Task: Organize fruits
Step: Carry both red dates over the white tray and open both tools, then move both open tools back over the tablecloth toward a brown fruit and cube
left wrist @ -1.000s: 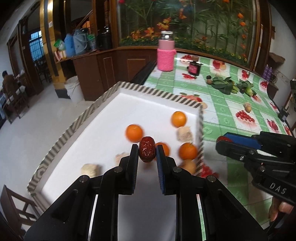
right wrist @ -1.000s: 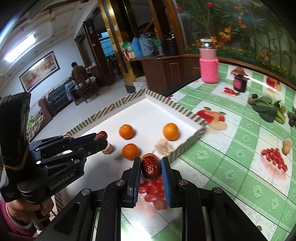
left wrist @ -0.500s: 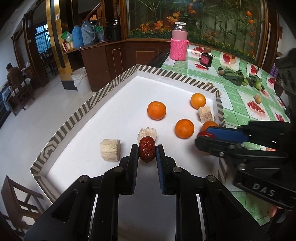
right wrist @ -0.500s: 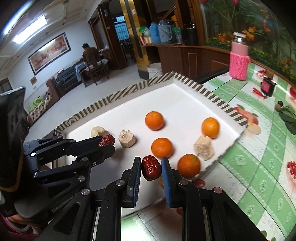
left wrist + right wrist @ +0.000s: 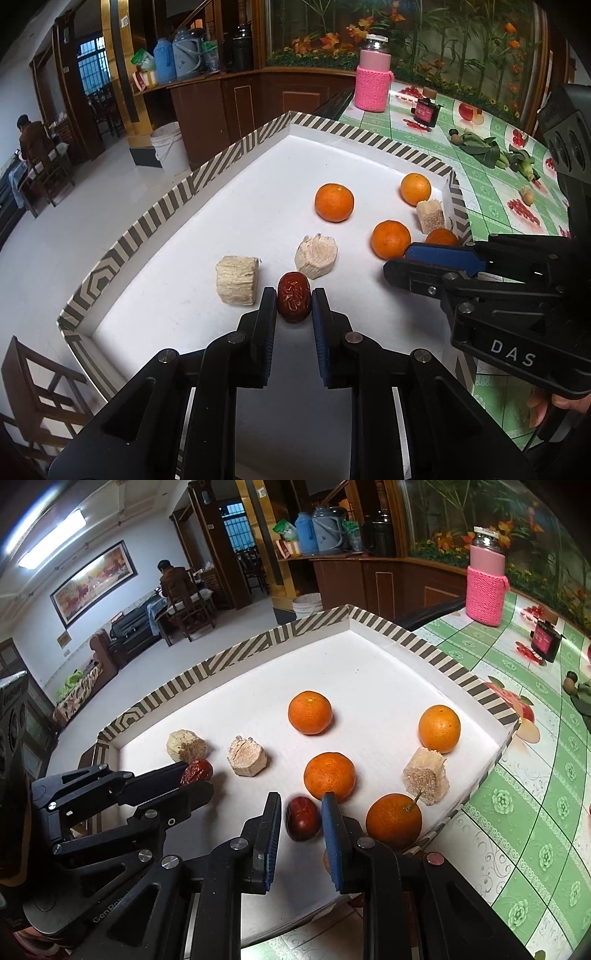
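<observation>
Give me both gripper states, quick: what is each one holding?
Left gripper: closed on a red date.
Right gripper: slightly open; a second red date lies between its jaws with a gap showing, apparently not gripped.

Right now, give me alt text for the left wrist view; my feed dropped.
The left tool grips a red date over the white striped-rim tray, beside two pale chunks. Four oranges lie farther right, where the right tool reaches in from the side.
</observation>
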Demonstrator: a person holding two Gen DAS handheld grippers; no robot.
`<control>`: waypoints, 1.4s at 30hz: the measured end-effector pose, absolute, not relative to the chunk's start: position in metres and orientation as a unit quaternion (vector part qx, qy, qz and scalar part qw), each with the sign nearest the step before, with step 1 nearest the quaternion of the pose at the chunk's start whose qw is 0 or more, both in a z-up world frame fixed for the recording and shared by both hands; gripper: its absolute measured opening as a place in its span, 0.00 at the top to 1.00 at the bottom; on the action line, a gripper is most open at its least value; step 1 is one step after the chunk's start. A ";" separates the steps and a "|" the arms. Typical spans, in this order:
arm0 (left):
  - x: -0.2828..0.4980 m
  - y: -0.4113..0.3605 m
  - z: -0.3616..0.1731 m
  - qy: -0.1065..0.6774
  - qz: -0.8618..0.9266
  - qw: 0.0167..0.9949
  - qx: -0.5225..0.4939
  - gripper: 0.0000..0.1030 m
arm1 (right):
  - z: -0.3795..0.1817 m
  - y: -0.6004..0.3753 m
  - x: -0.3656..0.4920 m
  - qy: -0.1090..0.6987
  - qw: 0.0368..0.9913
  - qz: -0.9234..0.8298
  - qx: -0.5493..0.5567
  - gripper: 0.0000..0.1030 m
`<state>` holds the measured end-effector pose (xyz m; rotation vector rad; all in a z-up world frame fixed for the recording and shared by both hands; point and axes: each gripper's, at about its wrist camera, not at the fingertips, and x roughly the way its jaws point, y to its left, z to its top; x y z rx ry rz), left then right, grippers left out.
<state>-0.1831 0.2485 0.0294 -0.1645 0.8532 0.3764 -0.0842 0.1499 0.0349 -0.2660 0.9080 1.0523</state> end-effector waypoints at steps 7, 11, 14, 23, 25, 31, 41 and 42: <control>-0.185 0.254 0.030 0.410 0.191 0.888 -0.085 0.61 | 0.043 0.141 -0.086 0.418 0.761 0.487 -0.100 0.77; -0.189 0.253 0.036 0.398 0.200 0.891 -0.090 0.42 | 0.051 0.132 -0.087 0.411 0.765 0.488 -0.085 0.76; -0.190 0.252 0.042 0.391 0.205 0.893 -0.085 0.42 | 0.055 0.125 -0.087 0.407 0.771 0.483 -0.081 0.75; -0.184 0.235 0.055 0.375 0.201 0.902 -0.070 0.42 | 0.065 0.097 -0.083 0.395 0.791 0.462 -0.065 0.75; -0.181 0.228 0.058 0.372 0.196 0.905 -0.065 0.42 | 0.065 0.089 -0.080 0.394 0.797 0.455 -0.062 0.75; -0.168 0.206 0.064 0.368 0.170 0.912 -0.059 0.42 | 0.063 0.062 -0.072 0.397 0.812 0.424 -0.059 0.75; -0.132 0.156 0.061 0.387 0.104 0.915 -0.055 0.42 | 0.044 -0.006 -0.040 0.420 0.833 0.356 -0.041 0.75; -0.128 0.151 0.060 0.390 0.098 0.914 -0.054 0.42 | 0.043 -0.017 -0.035 0.422 0.836 0.348 -0.035 0.75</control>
